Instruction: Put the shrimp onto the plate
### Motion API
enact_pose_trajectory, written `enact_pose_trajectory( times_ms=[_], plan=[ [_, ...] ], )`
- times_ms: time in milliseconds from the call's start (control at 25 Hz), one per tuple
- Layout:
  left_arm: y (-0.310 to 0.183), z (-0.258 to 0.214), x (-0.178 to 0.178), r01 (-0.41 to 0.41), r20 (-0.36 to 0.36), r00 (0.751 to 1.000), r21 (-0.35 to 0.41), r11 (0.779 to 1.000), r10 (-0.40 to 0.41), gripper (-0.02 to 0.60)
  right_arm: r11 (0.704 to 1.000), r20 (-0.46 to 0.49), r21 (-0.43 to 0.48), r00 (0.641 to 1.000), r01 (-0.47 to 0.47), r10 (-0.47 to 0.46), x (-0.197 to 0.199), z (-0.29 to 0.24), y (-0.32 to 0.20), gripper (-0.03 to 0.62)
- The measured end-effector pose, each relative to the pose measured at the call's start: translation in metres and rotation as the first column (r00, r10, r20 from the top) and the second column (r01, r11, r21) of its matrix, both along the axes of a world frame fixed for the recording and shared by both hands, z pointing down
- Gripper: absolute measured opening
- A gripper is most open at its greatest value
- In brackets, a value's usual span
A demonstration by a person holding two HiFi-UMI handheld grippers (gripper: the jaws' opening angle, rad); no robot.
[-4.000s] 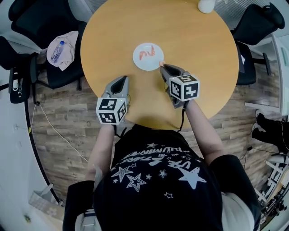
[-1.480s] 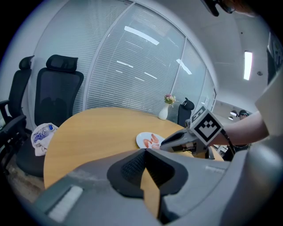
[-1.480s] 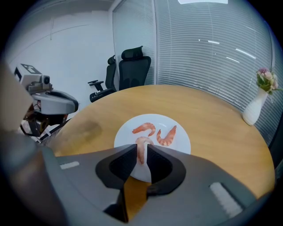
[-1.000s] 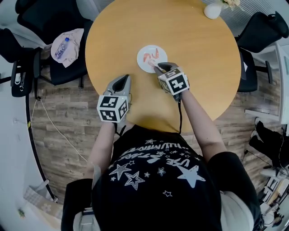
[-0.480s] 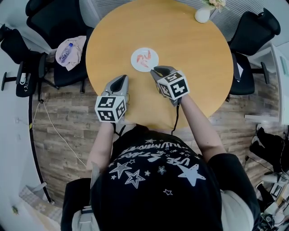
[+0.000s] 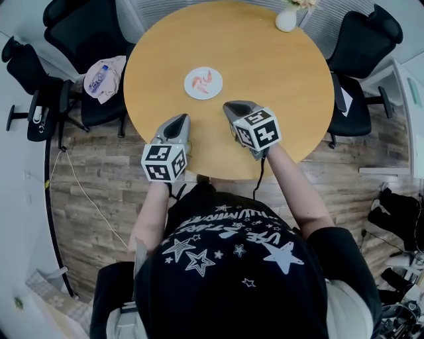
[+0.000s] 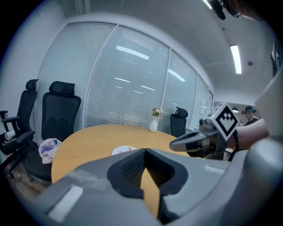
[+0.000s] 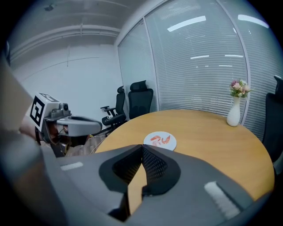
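A small white plate [image 6: 205,95] lies on the round wooden table [image 6: 278,79], and orange shrimp [image 6: 199,81] rest on it. My right gripper [image 6: 232,107] hovers over the table just right of the plate and nearer to me, shut with nothing in it. Further back, over the table's near edge, my left gripper [image 6: 177,123] is also shut and empty. In the right gripper view the plate [image 8: 161,147] and its shrimp [image 8: 155,139] lie ahead of the shut right gripper [image 8: 142,148]. Beyond the shut left gripper [image 7: 145,151], the left gripper view shows the plate [image 7: 118,151].
A white vase with flowers [image 6: 287,17] stands at the table's far edge. Black office chairs [image 6: 361,33] ring the table; the one on the left [image 6: 79,86] holds a cloth and a water bottle [image 6: 98,71]. Window blinds [image 8: 199,66] close the room behind.
The right gripper brought a shrimp over the plate, let it go there and drew back toward me, shut and empty. The left gripper has hardly moved.
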State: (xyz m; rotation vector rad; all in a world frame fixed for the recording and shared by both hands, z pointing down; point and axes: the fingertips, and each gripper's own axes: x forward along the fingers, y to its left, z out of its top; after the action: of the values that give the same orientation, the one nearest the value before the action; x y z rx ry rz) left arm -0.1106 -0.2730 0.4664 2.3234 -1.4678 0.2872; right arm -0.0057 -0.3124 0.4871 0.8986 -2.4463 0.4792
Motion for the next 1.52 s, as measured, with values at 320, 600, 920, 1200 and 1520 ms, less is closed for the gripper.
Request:
enact_pose_trajectory(
  times_ms=[320, 600, 920, 1200, 1520],
  plan=[
    [0.035, -0.004, 0.026, -0.004, 0.003, 1.0, 0.004, 1.0, 0.004, 0.002, 1.0, 0.002, -0.005, 1.0, -0.015, 0.015, 0.033, -0.001, 0.039, 0.003],
    [0.07, -0.006, 0.042, 0.005, 0.002, 1.0, 0.005, 1.0, -0.005, 0.002, 1.0, 0.023, -0.001, 0.999, -0.025, 0.025, 0.054, -0.009, 0.07, 0.003],
    [0.11, -0.011, 0.061, 0.022, 0.001, 1.0, 0.023, 0.999, -0.022, 0.002, 1.0, 0.056, -0.001, 0.998, -0.031, 0.031, 0.075, -0.015, 0.111, 0.002],
    [0.141, -0.018, 0.073, 0.037, 0.021, 0.999, 0.029, 0.999, -0.037, 0.002, 0.998, 0.134, -0.029, 0.989, -0.057, 0.06, 0.097, -0.021, 0.141, 0.002],
    [0.17, -0.025, 0.083, 0.061, 0.03, 0.998, 0.04, 0.997, -0.062, 0.002, 0.997, 0.184, -0.042, 0.981, -0.058, 0.065, 0.11, -0.022, 0.164, 0.002]
  ],
)
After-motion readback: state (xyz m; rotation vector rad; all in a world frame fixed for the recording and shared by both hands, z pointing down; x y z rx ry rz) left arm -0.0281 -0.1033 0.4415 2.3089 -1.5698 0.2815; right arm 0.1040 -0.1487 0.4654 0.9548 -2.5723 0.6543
